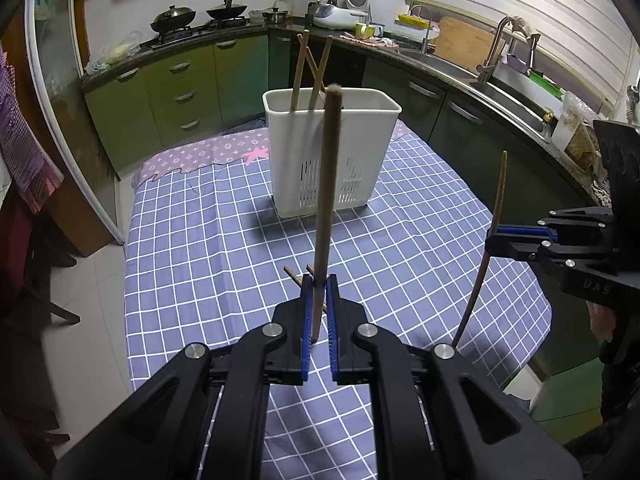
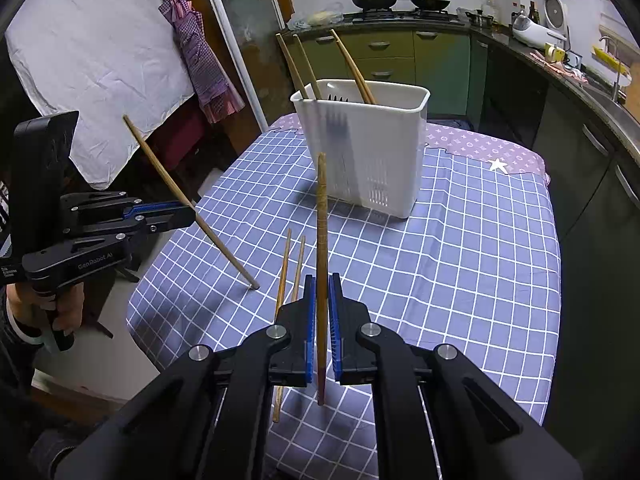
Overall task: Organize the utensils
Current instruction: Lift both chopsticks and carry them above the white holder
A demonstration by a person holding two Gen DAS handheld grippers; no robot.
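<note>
A white utensil holder [image 1: 332, 152] [image 2: 368, 148] stands on the checked tablecloth at the table's far side, with three wooden chopsticks [image 1: 298, 72] [image 2: 354, 68] leaning inside. My left gripper [image 1: 319, 280] is shut on a brown chopstick [image 1: 328, 200], held upright in front of the holder; it also shows in the right wrist view [image 2: 188, 200]. My right gripper [image 2: 322, 280] is shut on another chopstick [image 2: 321, 240], also upright; it shows at right in the left wrist view [image 1: 490, 240]. Two loose chopsticks [image 2: 290, 268] lie on the cloth under the grippers.
The table [image 2: 480, 260] carries a blue checked cloth over a purple one [image 1: 208, 152]. Green kitchen cabinets [image 1: 180, 80], a stove with woks [image 1: 200, 16] and a sink [image 1: 460, 64] surround it. A purple apron [image 2: 200, 60] hangs at left.
</note>
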